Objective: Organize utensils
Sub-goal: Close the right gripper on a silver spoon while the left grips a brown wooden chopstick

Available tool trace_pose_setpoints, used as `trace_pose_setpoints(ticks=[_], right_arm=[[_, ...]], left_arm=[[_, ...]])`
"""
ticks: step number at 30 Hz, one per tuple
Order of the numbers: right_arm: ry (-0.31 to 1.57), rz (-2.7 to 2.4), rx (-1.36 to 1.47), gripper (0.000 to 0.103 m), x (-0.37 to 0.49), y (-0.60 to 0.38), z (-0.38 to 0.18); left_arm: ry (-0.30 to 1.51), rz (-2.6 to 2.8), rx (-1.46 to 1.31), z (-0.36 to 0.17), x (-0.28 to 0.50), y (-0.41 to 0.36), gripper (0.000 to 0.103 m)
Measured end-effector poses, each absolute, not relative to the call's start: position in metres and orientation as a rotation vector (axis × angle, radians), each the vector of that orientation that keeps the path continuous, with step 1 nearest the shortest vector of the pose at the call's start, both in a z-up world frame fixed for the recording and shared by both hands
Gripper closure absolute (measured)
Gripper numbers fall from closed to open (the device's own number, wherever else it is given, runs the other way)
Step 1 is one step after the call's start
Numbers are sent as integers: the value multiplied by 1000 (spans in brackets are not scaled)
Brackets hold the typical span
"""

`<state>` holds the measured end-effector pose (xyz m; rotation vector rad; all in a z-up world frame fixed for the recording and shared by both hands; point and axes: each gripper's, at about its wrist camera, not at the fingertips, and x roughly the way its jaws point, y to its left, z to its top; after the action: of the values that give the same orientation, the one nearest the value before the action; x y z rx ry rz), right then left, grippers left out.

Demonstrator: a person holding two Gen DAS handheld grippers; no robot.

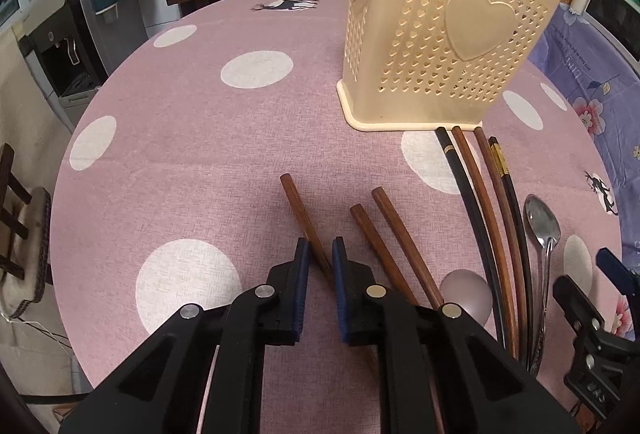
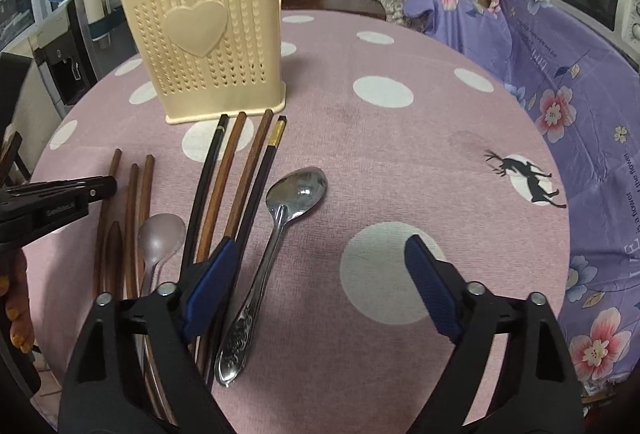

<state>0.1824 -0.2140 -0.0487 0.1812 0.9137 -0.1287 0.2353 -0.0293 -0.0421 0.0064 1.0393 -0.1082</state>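
A cream perforated utensil holder (image 1: 436, 46) with a heart stands on the pink dotted table; it also shows in the right wrist view (image 2: 208, 54). Several brown and black chopsticks (image 2: 236, 174) lie in front of it, with a steel spoon (image 2: 280, 230) and a pinkish spoon (image 2: 158, 238). My left gripper (image 1: 320, 254) has its jaws narrowly apart around a brown chopstick (image 1: 304, 218) that lies on the table. My right gripper (image 2: 320, 274) is wide open, low over the table, with the steel spoon's handle between its fingers.
The round table (image 1: 180, 162) has a pink cloth with white dots. A purple flowered cloth (image 2: 560, 94) covers things at the right. A water dispenser (image 1: 68, 46) stands at the left, a wooden chair (image 1: 20, 226) beside the table edge.
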Motion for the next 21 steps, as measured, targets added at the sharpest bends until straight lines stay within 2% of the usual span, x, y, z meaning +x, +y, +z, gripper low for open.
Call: trace_pose_setpoints(ticks=[7, 17, 21], right_arm=[[994, -146, 208, 37, 210, -210, -63], [1033, -143, 204, 39, 239, -208, -62], [1045, -118, 198, 51, 245, -207, -60]], left_arm=[[1037, -111, 1, -43, 242, -32, 91], [1036, -107, 20, -45, 243, -37, 91], [1038, -108, 27, -45, 243, -38, 91]])
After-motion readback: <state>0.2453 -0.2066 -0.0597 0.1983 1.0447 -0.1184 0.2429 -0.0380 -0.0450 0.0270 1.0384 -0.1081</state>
